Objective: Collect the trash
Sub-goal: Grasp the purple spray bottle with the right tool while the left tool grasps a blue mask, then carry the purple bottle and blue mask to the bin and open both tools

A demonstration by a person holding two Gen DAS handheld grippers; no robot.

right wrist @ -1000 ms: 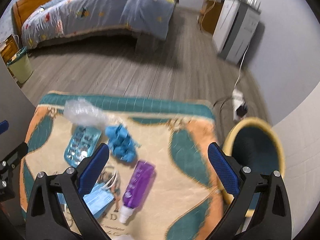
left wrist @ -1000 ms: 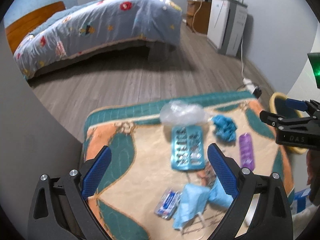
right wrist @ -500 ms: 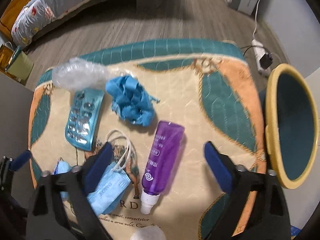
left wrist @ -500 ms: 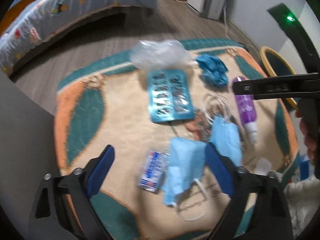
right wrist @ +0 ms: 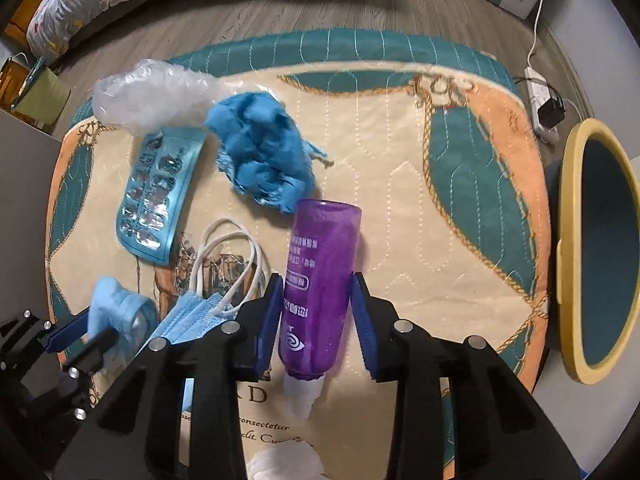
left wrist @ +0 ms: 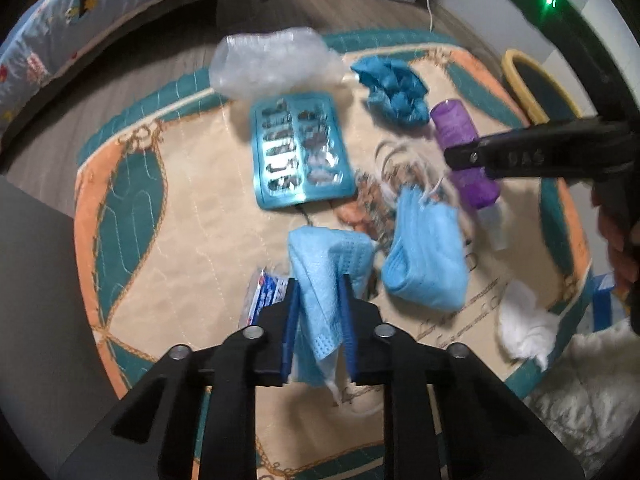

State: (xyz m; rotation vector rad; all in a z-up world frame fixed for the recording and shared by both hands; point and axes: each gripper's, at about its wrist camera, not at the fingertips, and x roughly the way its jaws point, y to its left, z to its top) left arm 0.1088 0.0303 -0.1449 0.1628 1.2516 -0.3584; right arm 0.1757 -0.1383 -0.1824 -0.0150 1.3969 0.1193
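Trash lies on a patterned rug [left wrist: 192, 184]. My left gripper [left wrist: 318, 312] is shut on a light blue face mask [left wrist: 328, 264], also seen in the right wrist view [right wrist: 116, 312]. My right gripper [right wrist: 316, 312] is shut on a purple bottle [right wrist: 320, 276] lying on the rug, cap toward me; the bottle also shows in the left wrist view [left wrist: 460, 128]. A second blue mask [left wrist: 424, 256], a teal blister pack [left wrist: 300, 152], a crumpled dark blue cloth [right wrist: 264, 156] and a clear plastic bag [right wrist: 148, 96] lie around.
A yellow-rimmed bin [right wrist: 600, 248] stands off the rug's right edge. A small printed packet [left wrist: 264, 296] and white wadding [left wrist: 524, 328] lie near me. A power strip [right wrist: 540, 92] lies on the wooden floor beyond. A bed [left wrist: 80, 12] is at the far left.
Both grippers have come down to the rug and closed: the left on the light blue mask, the right on the purple bottle. Both were open and higher before.
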